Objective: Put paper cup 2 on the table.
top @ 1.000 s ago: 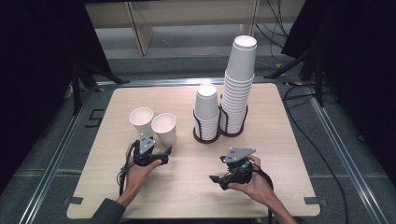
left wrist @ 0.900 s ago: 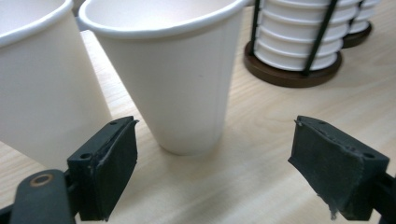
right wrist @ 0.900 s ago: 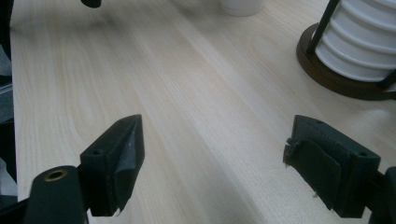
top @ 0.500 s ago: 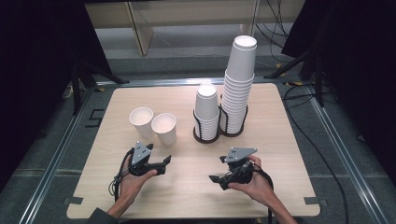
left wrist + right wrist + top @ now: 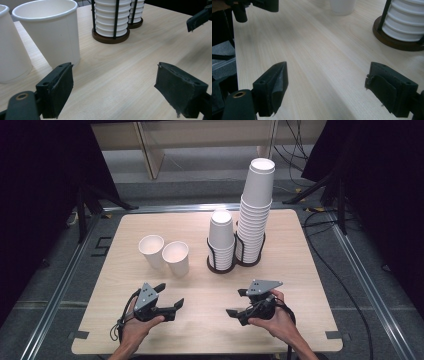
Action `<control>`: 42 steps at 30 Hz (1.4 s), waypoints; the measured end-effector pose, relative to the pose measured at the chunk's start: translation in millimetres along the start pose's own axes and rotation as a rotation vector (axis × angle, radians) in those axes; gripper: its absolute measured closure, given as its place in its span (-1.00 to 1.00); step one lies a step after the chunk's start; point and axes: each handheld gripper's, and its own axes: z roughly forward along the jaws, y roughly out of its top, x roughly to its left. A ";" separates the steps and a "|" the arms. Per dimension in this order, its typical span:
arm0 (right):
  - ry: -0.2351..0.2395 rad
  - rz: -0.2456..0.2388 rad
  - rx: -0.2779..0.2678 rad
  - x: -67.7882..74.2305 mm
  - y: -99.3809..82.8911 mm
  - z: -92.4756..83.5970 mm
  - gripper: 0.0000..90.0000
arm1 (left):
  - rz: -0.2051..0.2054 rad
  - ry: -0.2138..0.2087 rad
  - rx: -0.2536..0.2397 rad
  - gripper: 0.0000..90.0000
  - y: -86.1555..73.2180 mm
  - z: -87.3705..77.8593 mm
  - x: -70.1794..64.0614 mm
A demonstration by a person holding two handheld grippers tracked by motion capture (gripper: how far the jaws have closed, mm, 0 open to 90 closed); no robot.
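High view: your left gripper [image 5: 170, 304] has drawn back toward you from the two loose paper cups, which stand where they stood a second ago, side by side and upright on the wooden table [image 5: 310, 320]. A second ago its jaws sat right at the foot of the right-hand cup [image 5: 176, 257]; now bare tabletop lies between them, so that cup reads as set down and released, and the placing step looks finished. The left-hand cup [image 5: 151, 251] stands just beside it, the two touching or nearly so.

Left gripper view: your jaws stand apart with nothing between them. The right-hand cup [image 5: 50, 30] rises just beyond the left jaw, off to that side of the gap rather than in line with it, and the left-hand cup [image 5: 11, 47] stands at the frame's edge.

Behind, the short cup stack [image 5: 221, 240] and the tall cup stack [image 5: 256, 210] each sit in a black wire holder [image 5: 220, 266], well apart from both grippers.

Right gripper view: your right gripper [image 5: 327, 92] is parted and empty, low over the near table. It has kept its place.
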 end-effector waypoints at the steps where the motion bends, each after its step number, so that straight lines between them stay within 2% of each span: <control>1: 0.016 0.025 -0.005 1.2 -0.7 -0.6 -0.61 | 0.002 0.004 0.015 -0.69 0.2 -2.7 -1.5; 2: 0.010 0.026 -0.003 1.6 -1.3 -2.0 -0.61 | -0.006 -0.010 -0.007 -0.69 -0.8 -2.4 -2.5; 3: 0.006 0.027 -0.008 1.7 -2.1 -2.7 -0.61 | 0.002 -0.010 0.009 -0.69 -0.4 -5.2 -2.9; 4: 0.009 0.032 -0.007 2.0 -2.8 -3.9 -0.61 | -0.007 -0.020 -0.003 -0.69 -0.8 -5.5 -4.1; 7: -0.006 0.026 -0.019 1.7 -5.3 -7.7 -0.63 | 0.007 -0.013 0.005 -0.69 -1.6 -10.8 -6.5; 8: -0.009 0.025 -0.025 1.5 -5.8 -8.5 -0.64 | 0.013 -0.024 0.003 -0.69 -2.5 -11.5 -6.9; 10: -0.016 0.041 -0.032 1.6 -7.8 -11.2 -0.65 | 0.025 -0.020 0.012 -0.69 -4.3 -14.0 -9.3; 15: -0.029 0.051 -0.046 1.7 -13.7 -17.2 -0.65 | 0.016 -0.048 0.005 -0.69 -9.7 -16.3 -12.6; 16: -0.032 0.058 -0.045 2.4 -15.0 -18.5 -0.65 | 0.031 -0.047 0.022 -0.69 -9.7 -18.6 -12.2; 17: -0.021 0.063 -0.046 3.0 -16.1 -19.4 -0.65 | 0.021 -0.050 0.015 -0.69 -10.4 -18.9 -13.2; 18: -0.022 0.081 -0.042 5.2 -17.4 -20.7 -0.65 | 0.028 -0.053 0.016 -0.69 -11.0 -19.8 -13.2; 19: -0.038 0.047 -0.051 3.9 -18.5 -21.2 -0.65 | 0.027 -0.049 0.020 -0.69 -11.7 -20.7 -14.0; 20: -0.035 0.062 -0.040 5.7 -19.8 -22.6 -0.65 | 0.026 -0.050 0.025 -0.69 -12.5 -21.3 -14.8; 21: -0.041 0.054 -0.047 5.9 -21.6 -23.1 -0.65 | 0.033 -0.051 0.033 -0.69 -13.2 -22.1 -15.1; 22: -0.043 0.055 -0.040 6.6 -23.2 -24.8 -0.65 | 0.026 -0.062 0.011 -0.69 -14.7 -20.7 -16.1; 26: -0.044 0.070 -0.050 7.5 -28.5 -28.2 -0.65 | 0.041 -0.063 0.031 -0.69 -16.0 -24.8 -18.9; 29: -0.063 0.072 -0.051 8.2 -31.1 -32.3 -0.65 | 0.036 -0.070 0.032 -0.69 -17.3 -26.1 -21.0; 33: -0.064 0.074 -0.050 9.5 -35.3 -35.0 -0.65 | 0.041 -0.086 0.026 -0.69 -19.6 -26.6 -23.0; 34: -0.063 0.075 -0.049 10.2 -36.5 -35.7 -0.65 | 0.052 -0.083 0.038 -0.69 -19.8 -28.1 -22.9; 36: -0.065 0.064 -0.045 10.2 -37.7 -36.2 -0.65 | 0.047 -0.090 0.038 -0.69 -19.9 -29.6 -24.0; 37: -0.071 0.072 -0.038 12.5 -40.3 -37.9 -0.65 | 0.032 -0.098 0.017 -0.69 -21.1 -30.3 -26.0; 42: -0.062 0.081 -0.023 15.7 -44.8 -39.9 -0.65 | 0.032 -0.106 0.021 -0.69 -22.9 -35.4 -28.9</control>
